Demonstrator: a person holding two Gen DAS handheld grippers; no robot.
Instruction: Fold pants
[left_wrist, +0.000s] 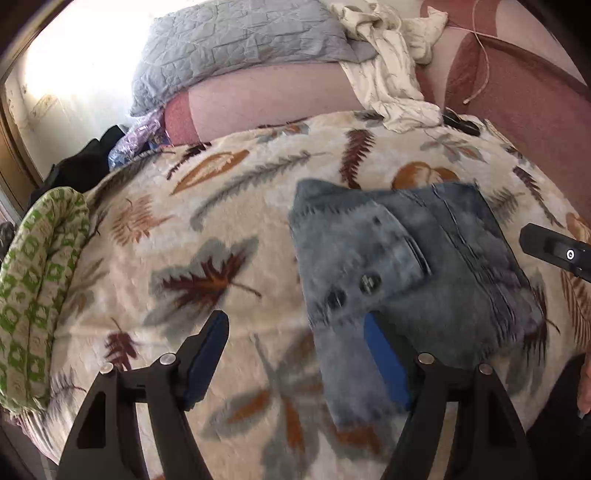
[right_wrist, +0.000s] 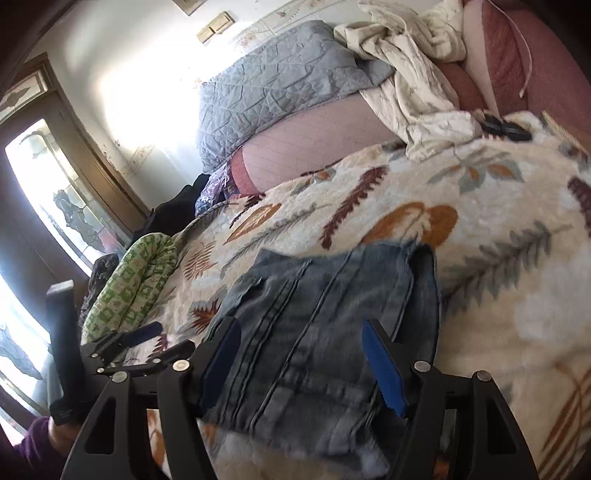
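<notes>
Folded blue denim pants (left_wrist: 406, 258) lie as a compact bundle on a leaf-patterned blanket (left_wrist: 221, 240). My left gripper (left_wrist: 295, 332) is open and empty, its right finger over the pants' near left edge, its left finger over the blanket. In the right wrist view the pants (right_wrist: 314, 314) lie between and ahead of my open right gripper (right_wrist: 301, 339), which holds nothing. The left gripper (right_wrist: 147, 343) shows at lower left there; the right gripper's body (left_wrist: 557, 253) shows at the right edge of the left wrist view.
A grey quilted pillow (left_wrist: 240, 48) and a crumpled cream cloth (left_wrist: 388, 66) lie at the bed's far end. A green-patterned roll (left_wrist: 40, 288) sits at the left edge. A small black object (left_wrist: 460, 122) lies near the cream cloth. A window and door frame (right_wrist: 55, 184) stand left.
</notes>
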